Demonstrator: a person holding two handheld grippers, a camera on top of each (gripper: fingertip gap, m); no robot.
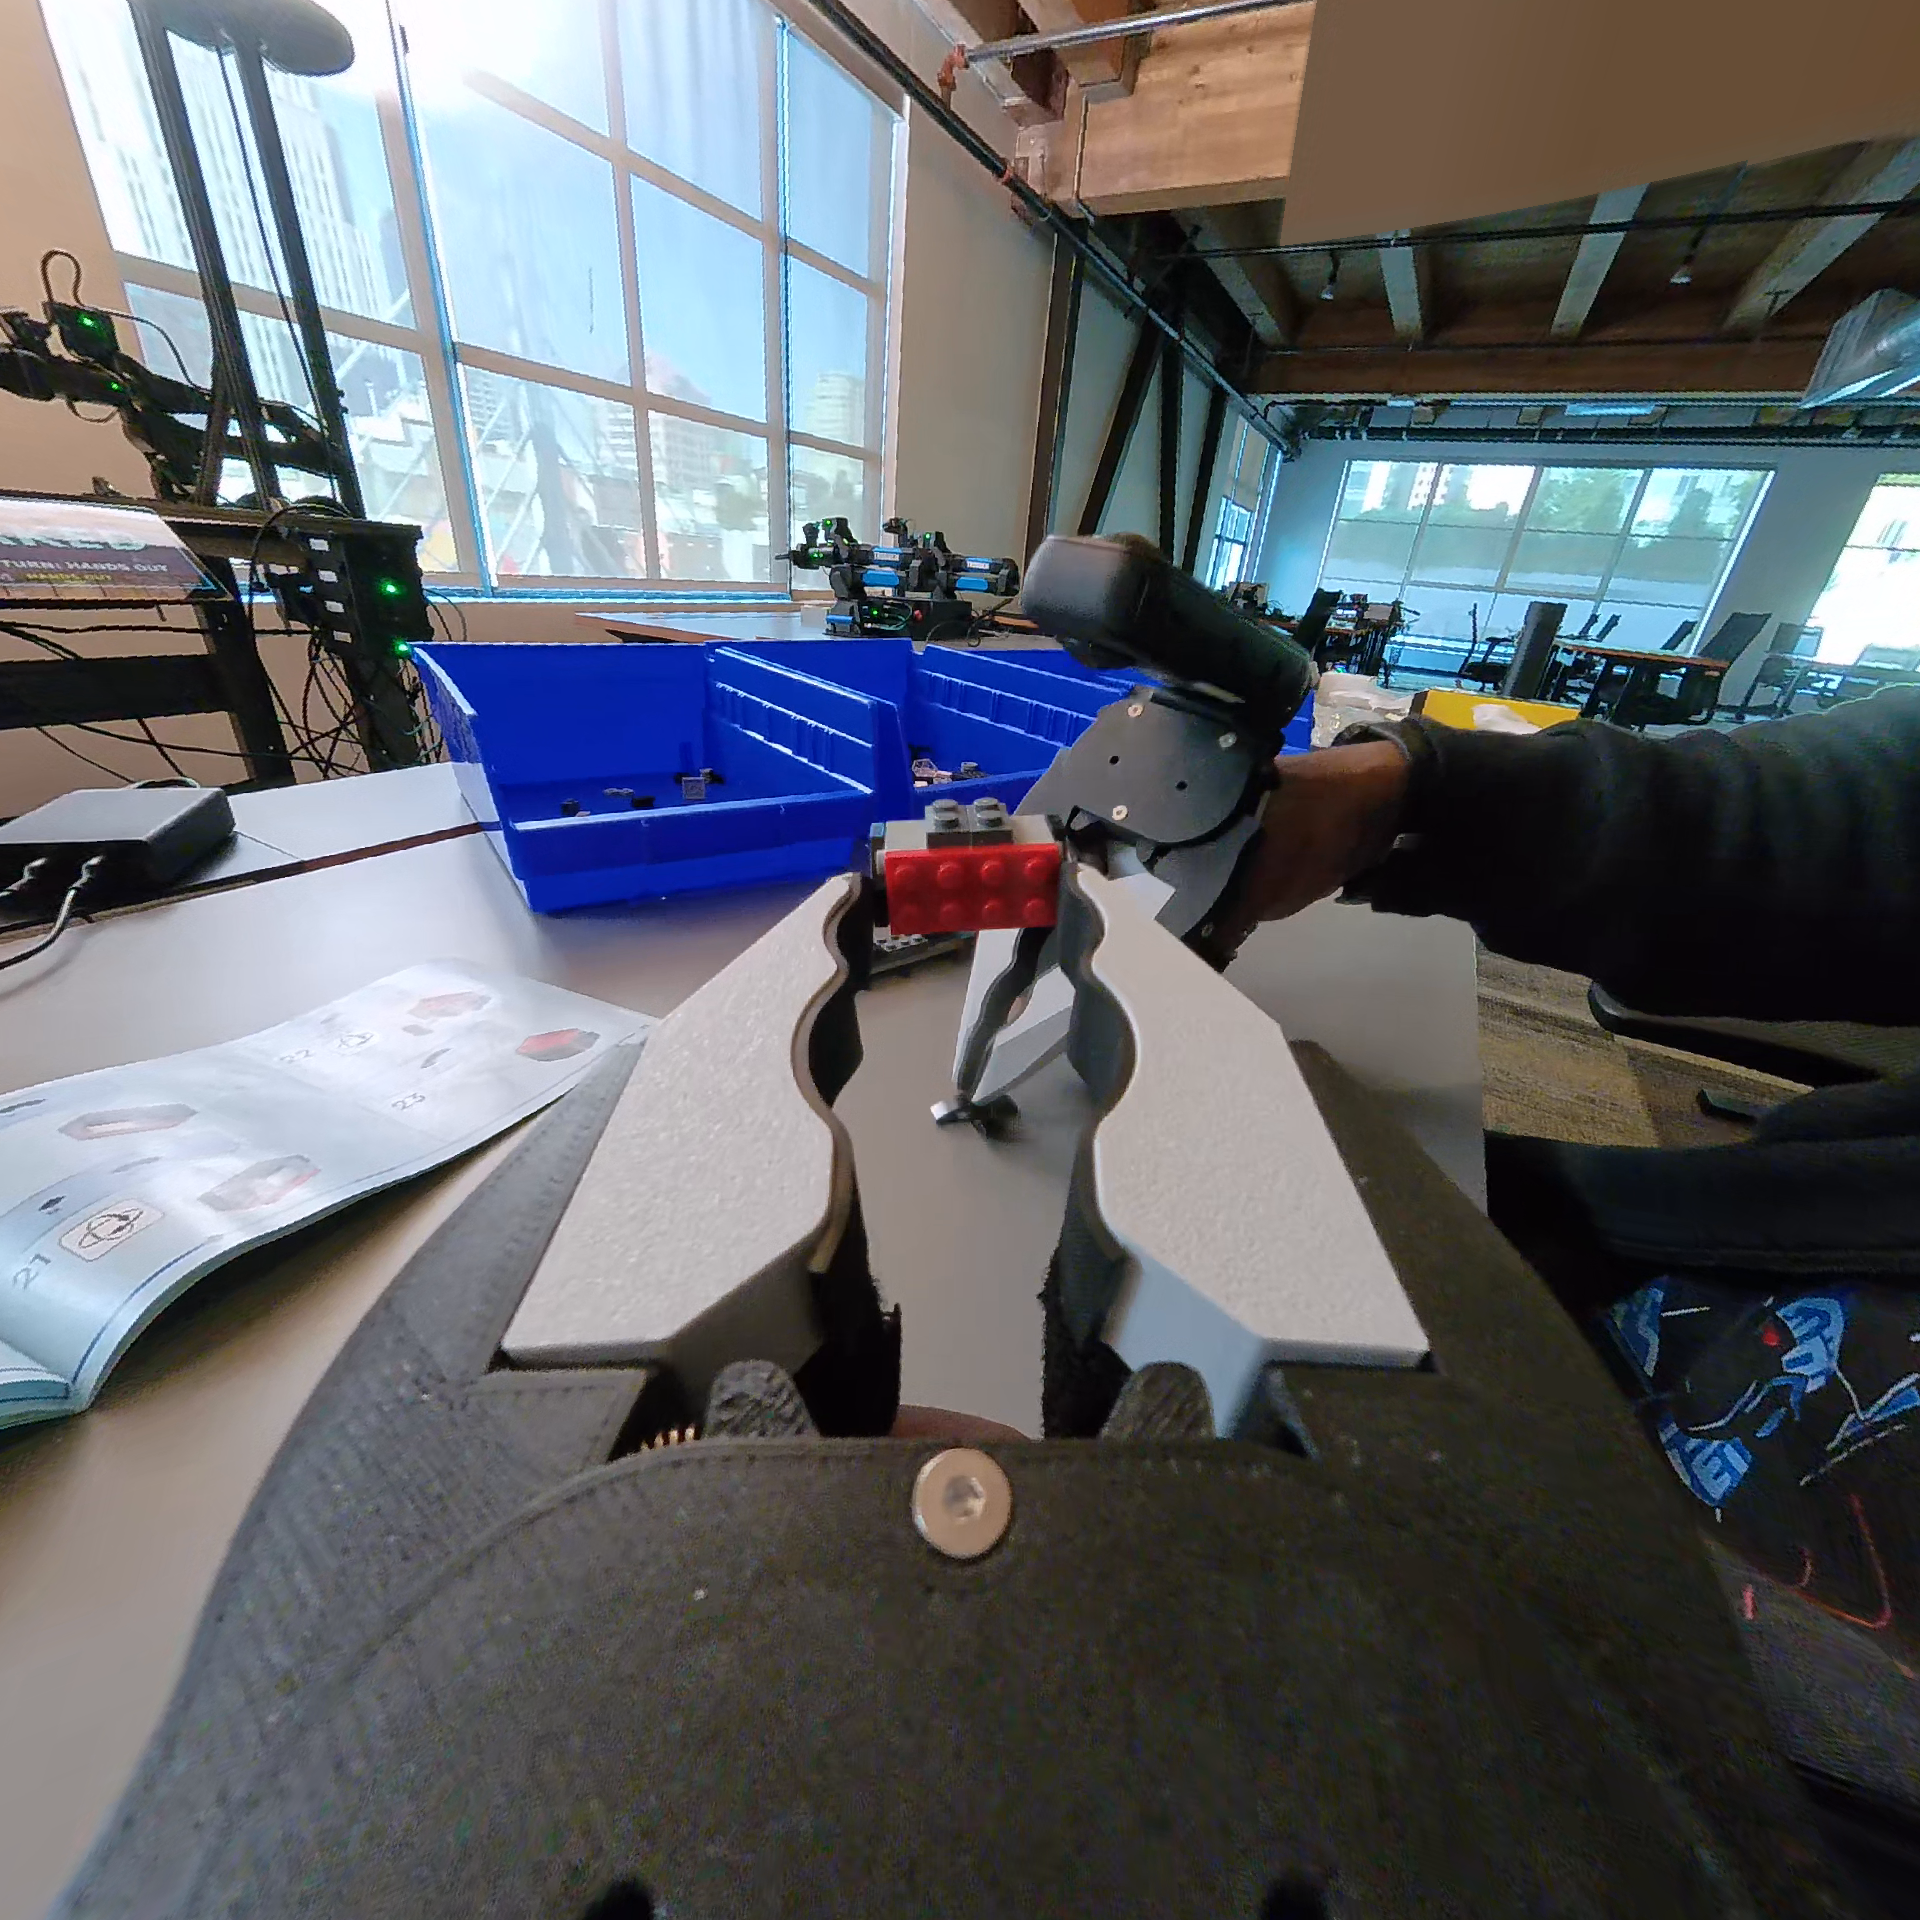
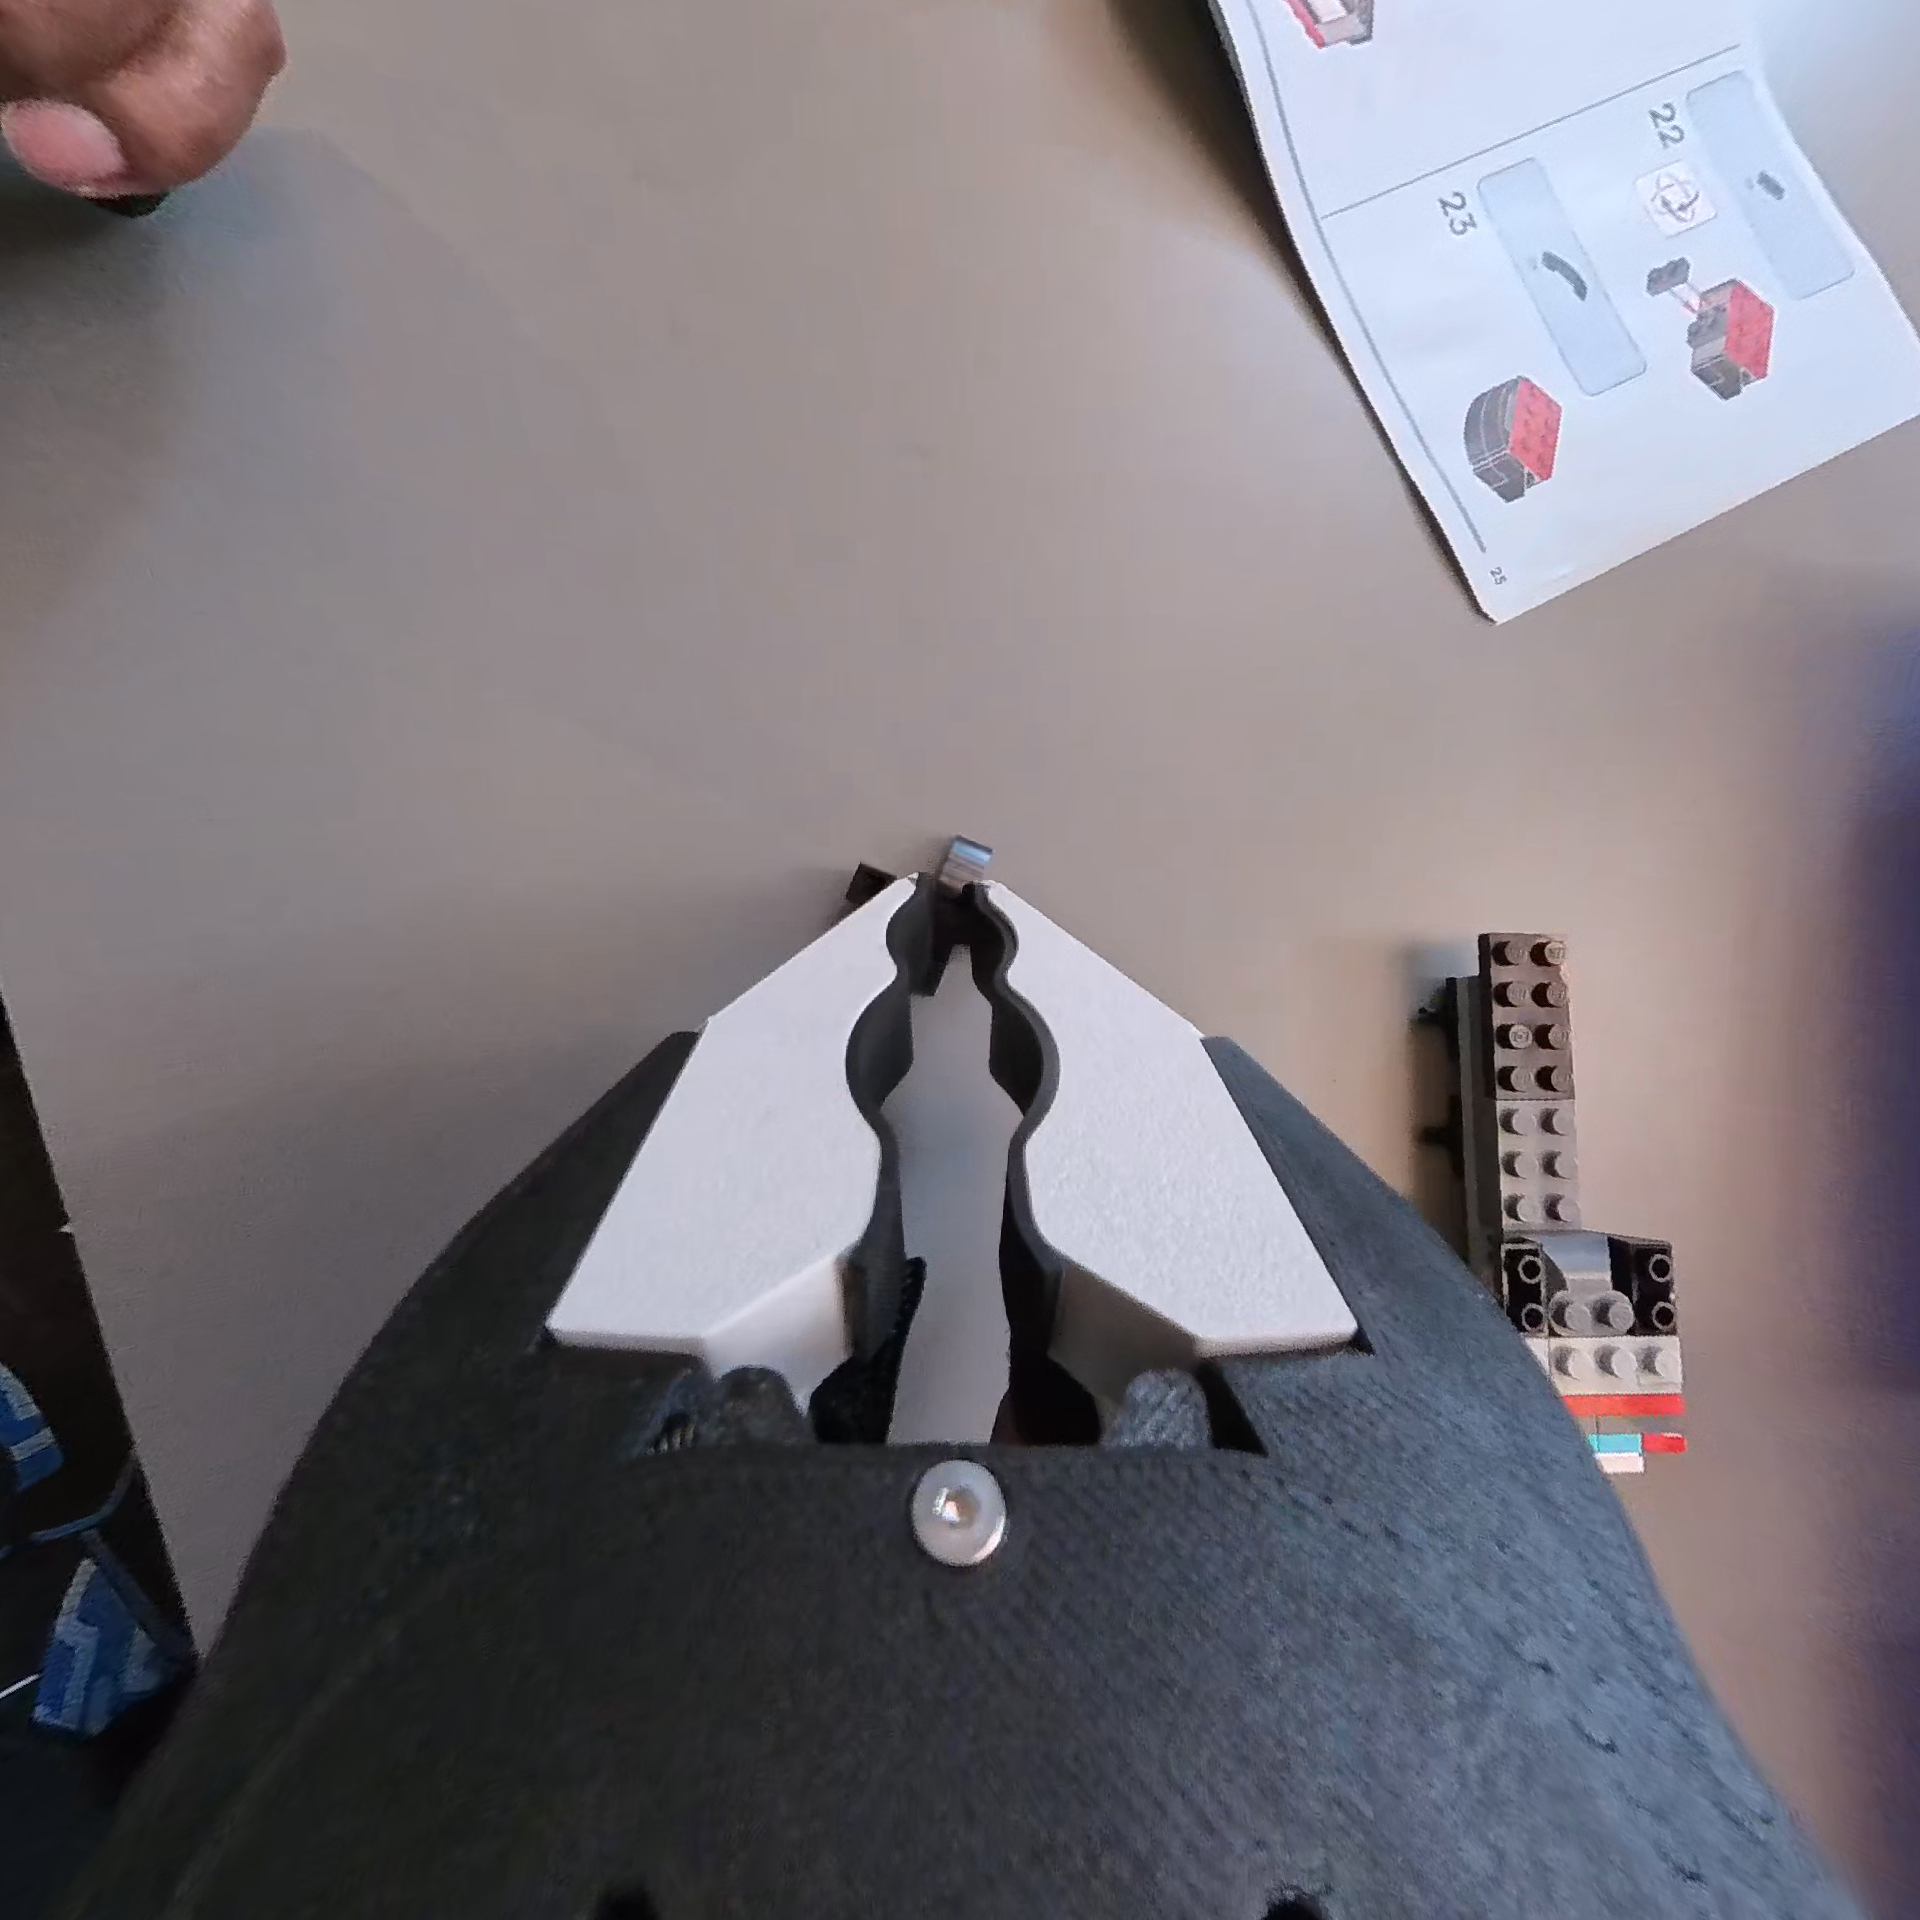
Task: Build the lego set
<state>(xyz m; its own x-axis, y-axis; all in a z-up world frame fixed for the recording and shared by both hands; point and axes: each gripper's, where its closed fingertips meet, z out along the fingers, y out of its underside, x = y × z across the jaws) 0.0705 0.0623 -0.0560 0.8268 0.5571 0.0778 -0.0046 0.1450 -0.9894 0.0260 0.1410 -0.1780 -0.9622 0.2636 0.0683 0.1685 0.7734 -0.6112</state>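
Holding the red block point(image 1: 971, 885) steady, the left gripper point(image 1: 966, 894) squeezes it; the right gripper point(image 2: 954, 899), at four o'clock, pinches a small dark piece point(image 2: 966, 864) and should lift slowly.

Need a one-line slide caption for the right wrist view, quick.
Right gripper pinches a small grey piece at the grey table, beside a partly built grey-and-black model and the open instruction booklet.
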